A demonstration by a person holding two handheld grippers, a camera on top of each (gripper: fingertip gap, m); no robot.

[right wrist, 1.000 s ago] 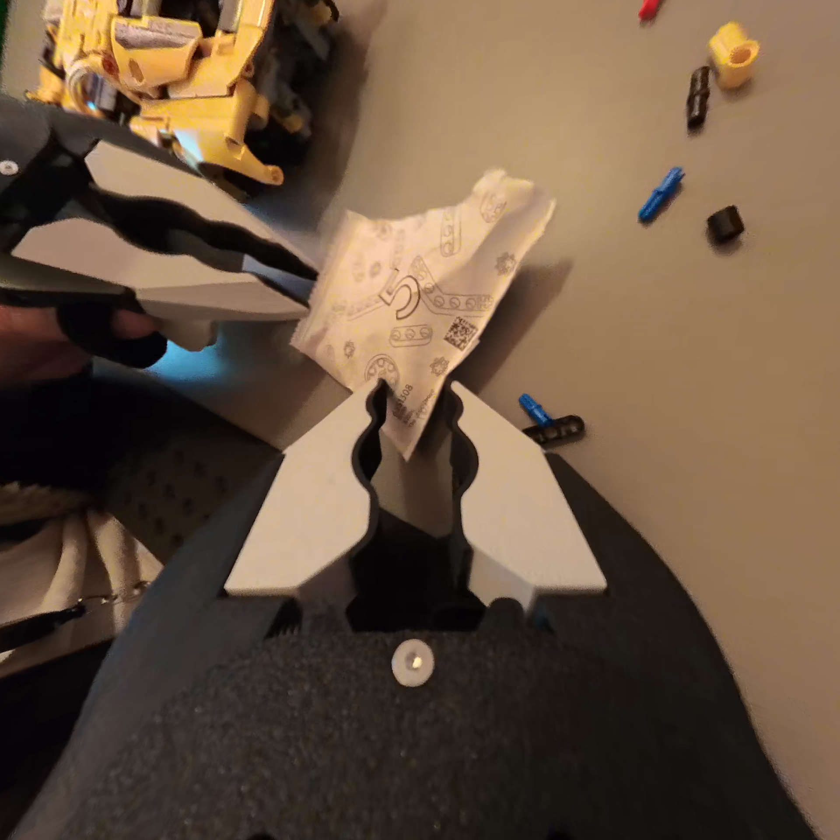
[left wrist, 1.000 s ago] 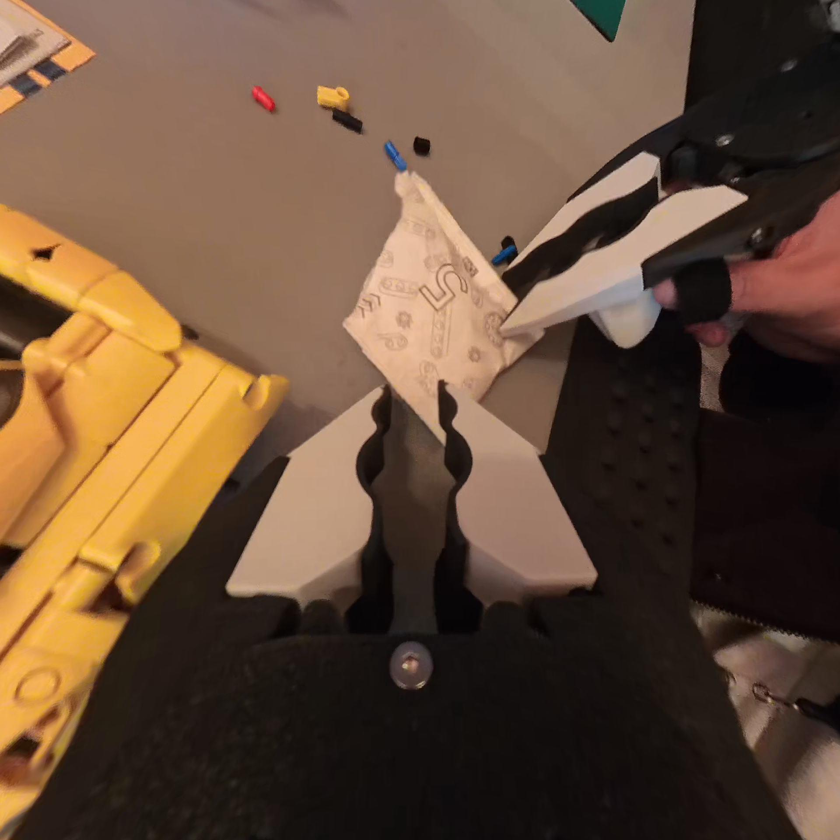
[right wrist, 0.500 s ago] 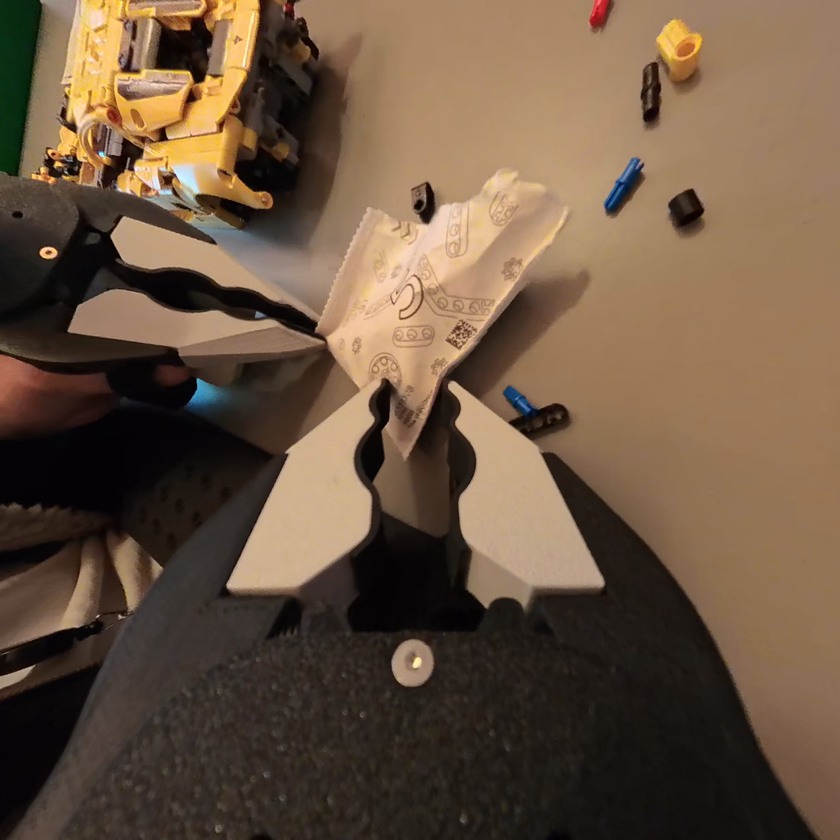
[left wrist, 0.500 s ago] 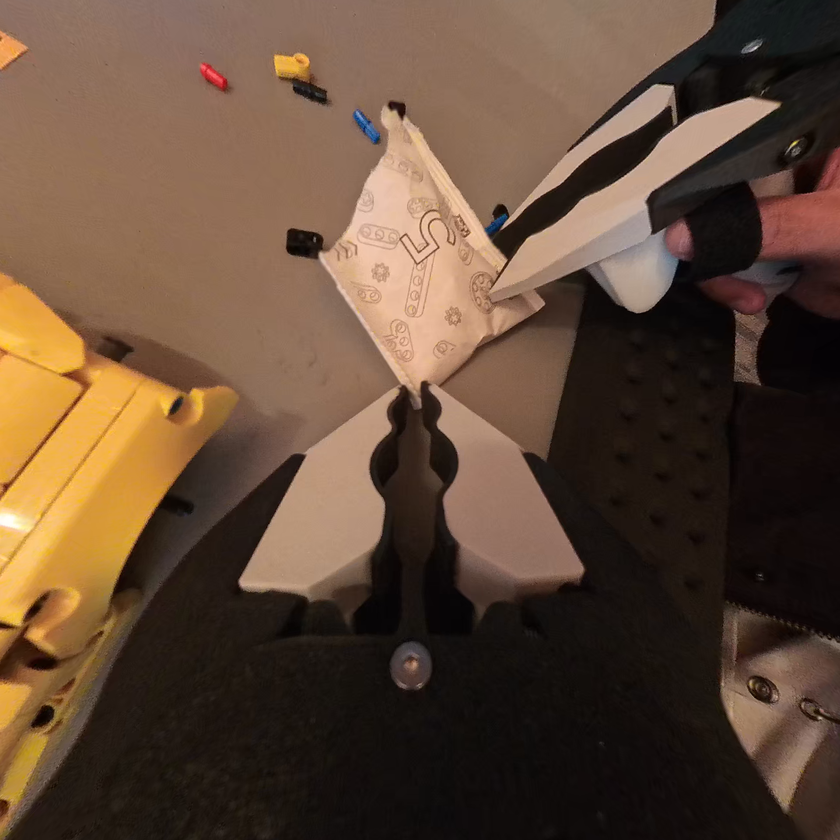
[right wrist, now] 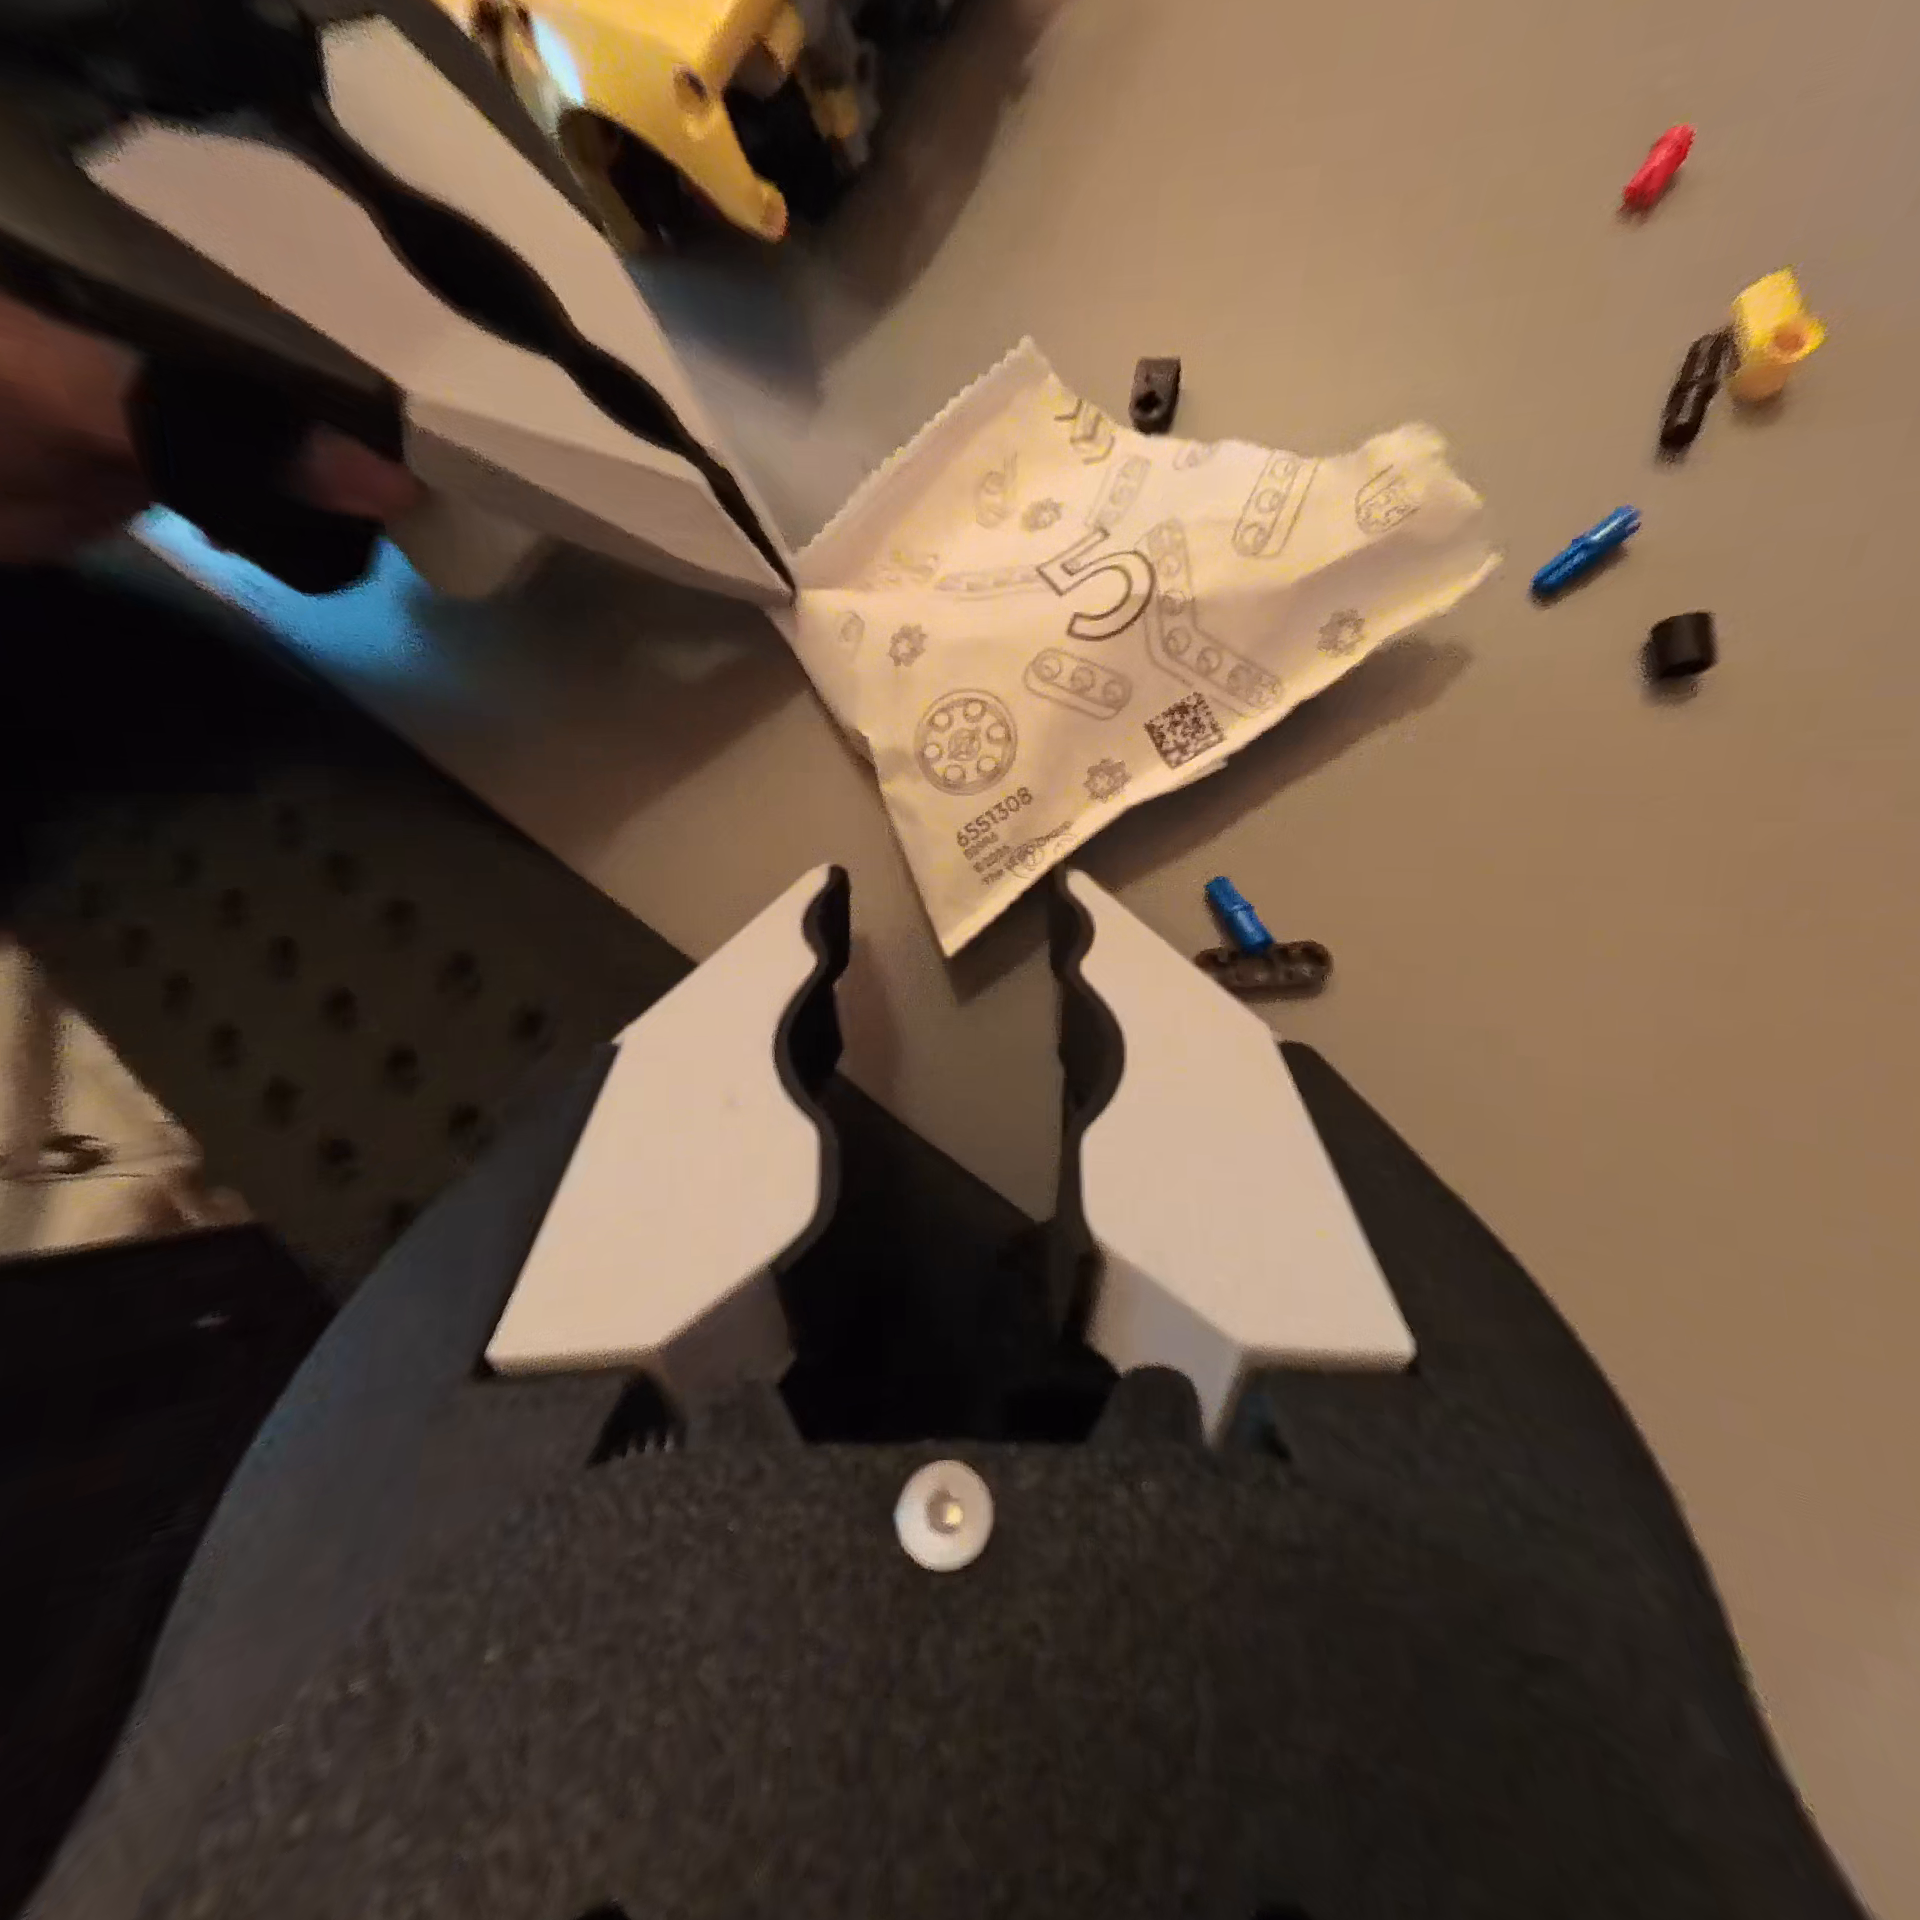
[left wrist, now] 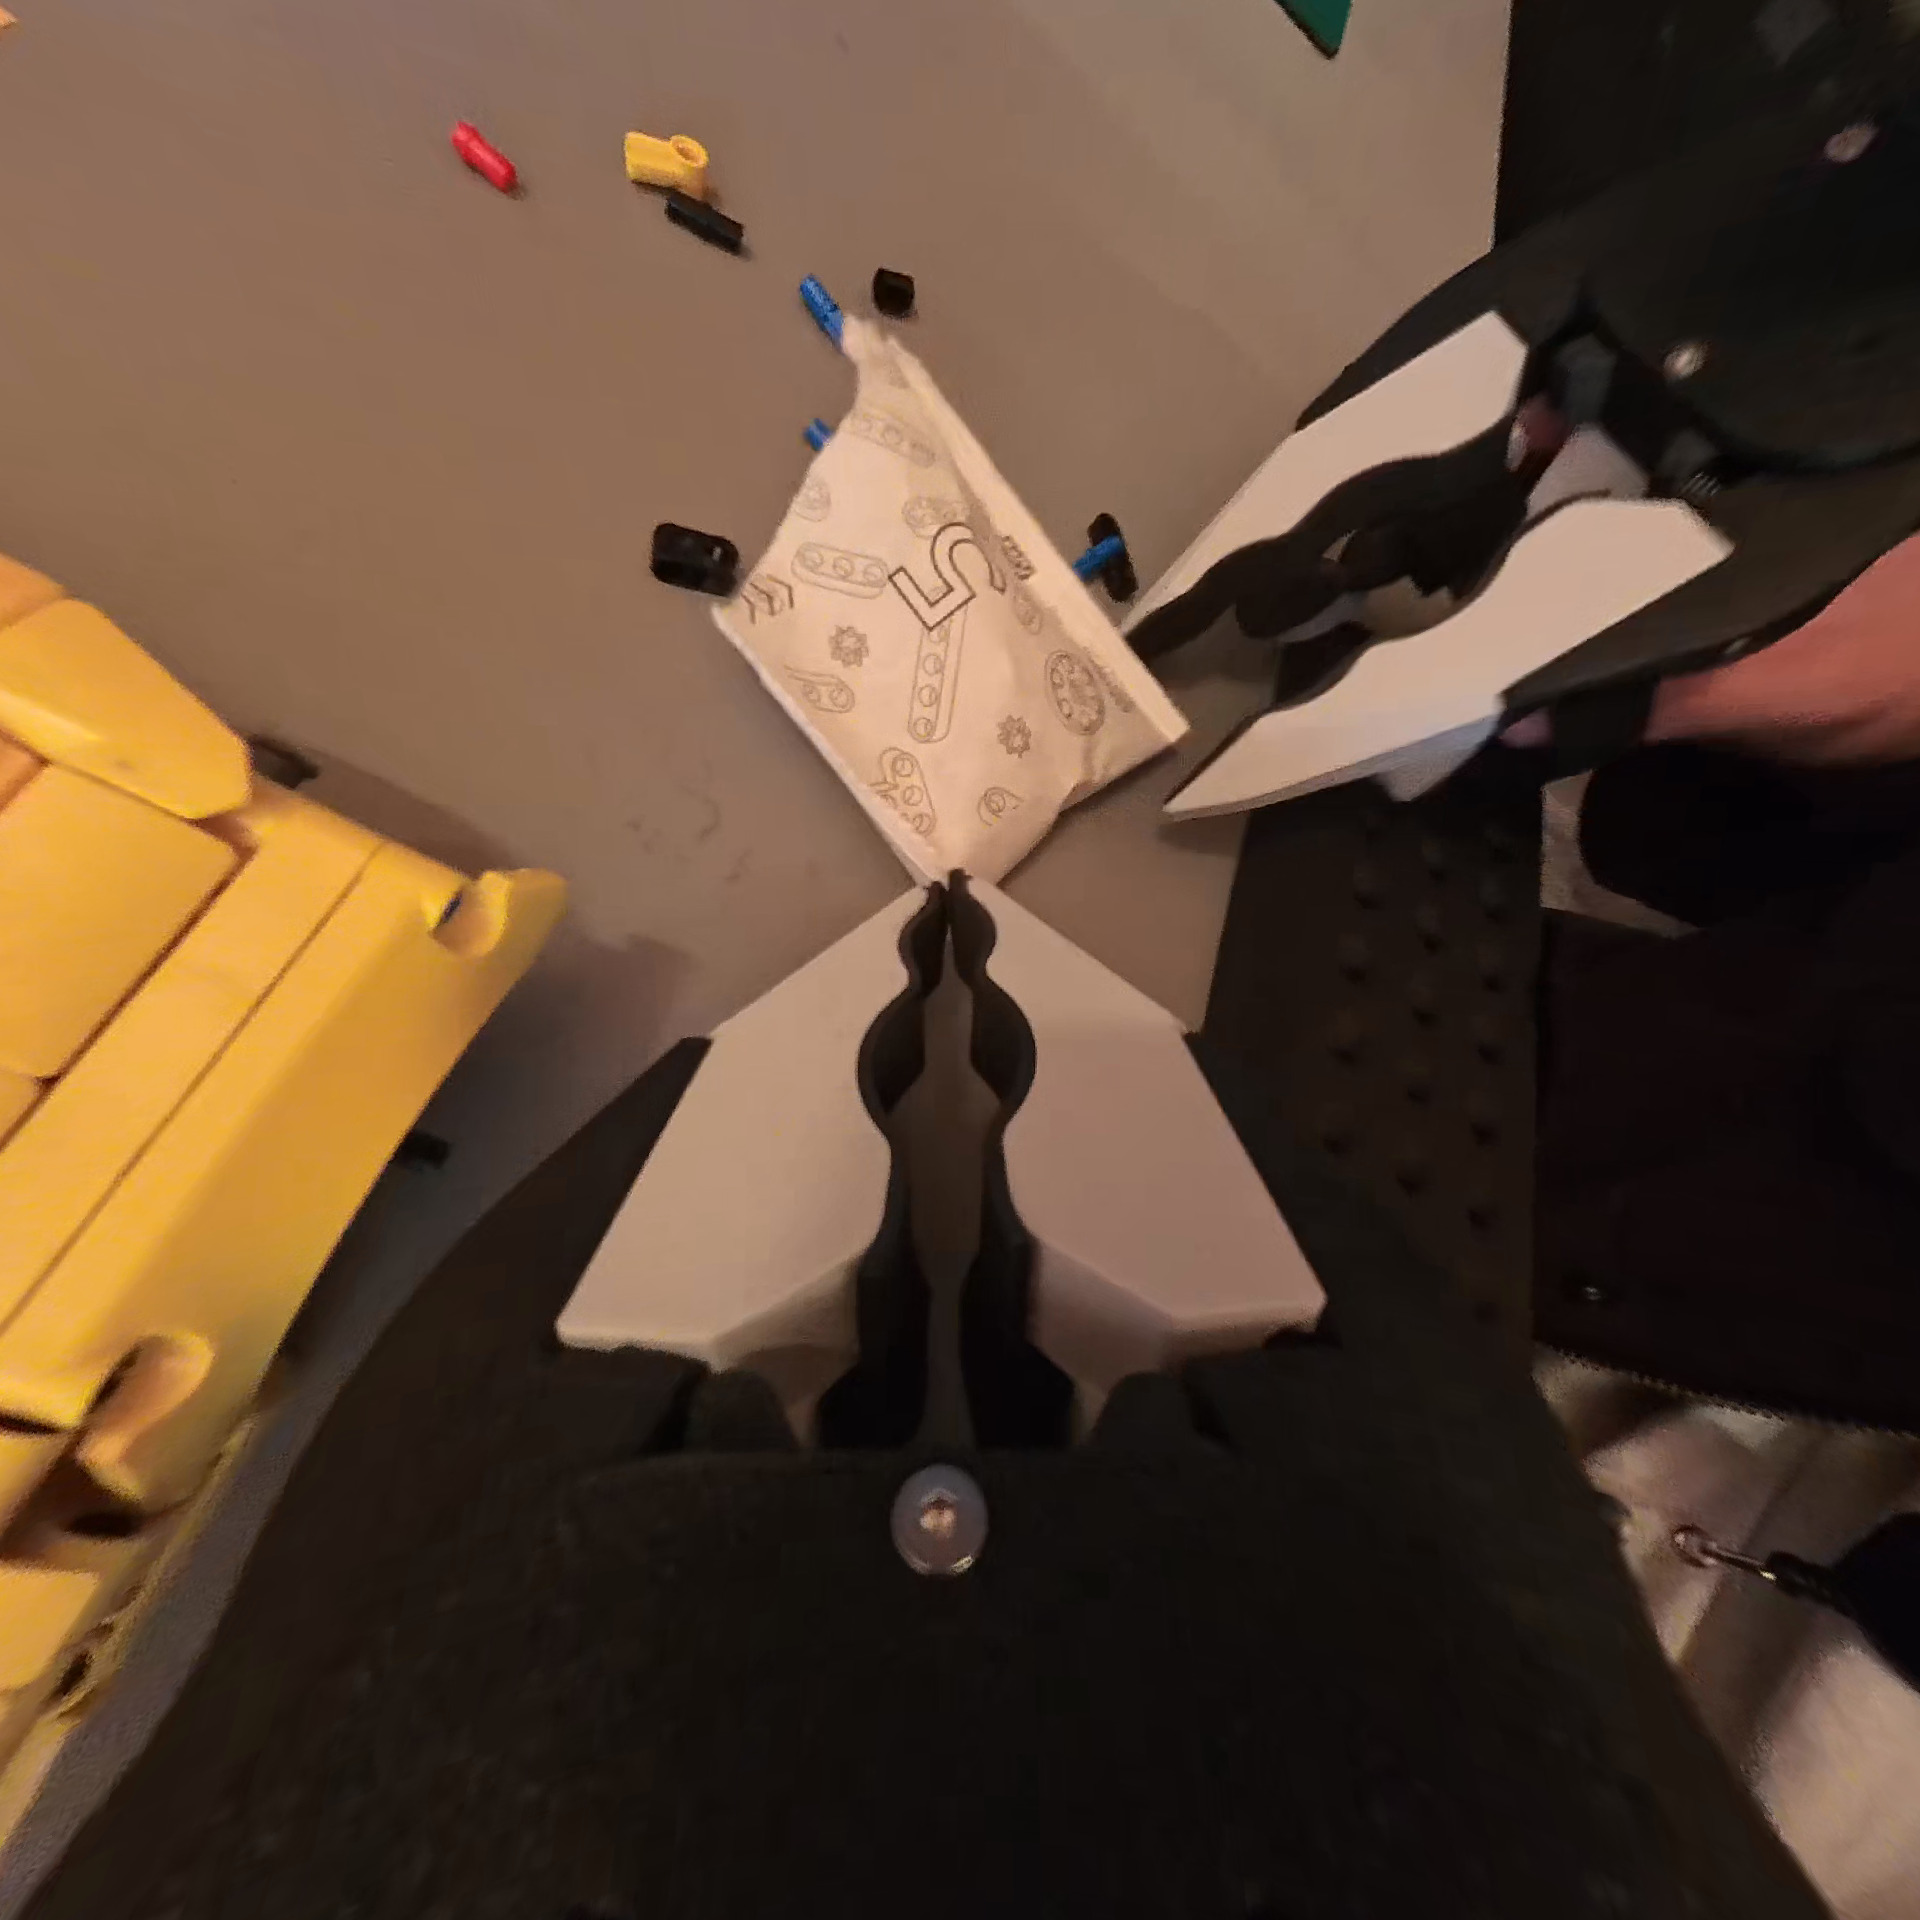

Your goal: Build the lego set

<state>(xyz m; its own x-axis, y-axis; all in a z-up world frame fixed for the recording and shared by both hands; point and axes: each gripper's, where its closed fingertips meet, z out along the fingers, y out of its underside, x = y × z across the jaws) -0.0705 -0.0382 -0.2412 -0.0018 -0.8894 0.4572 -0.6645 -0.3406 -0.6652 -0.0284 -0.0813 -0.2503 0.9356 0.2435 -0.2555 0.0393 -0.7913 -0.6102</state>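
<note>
— Fingers first: how did the left gripper stand?

— Its fingers were pressed together, pinching the near corner of the paper bag. From the right wrist view the same gripper came in from ten o'clock and met the bag at its left corner.

— And the right gripper?

— Fingers spread apart, with the bag's lowest corner hanging between the tips, not touching either one. In the left wrist view that gripper sat at two o'clock, just beside the bag's right corner.

— Where was the bag itself?

— Lifted over the grey counter, tilted, its torn top edge pointing toward twelve o'clock in the left wrist view.

— Loose pieces?

— Scattered on the counter beyond the bag: a red pin, a yellow connector touching a black pin, a blue pin and a black bush near the bag's top. A black connector lay just left of the bag, at nine o'clock from it.

— The model?

— The yellow lego model filled the nine o'clock side of the left wrist view, well apart from the bag.
</note>
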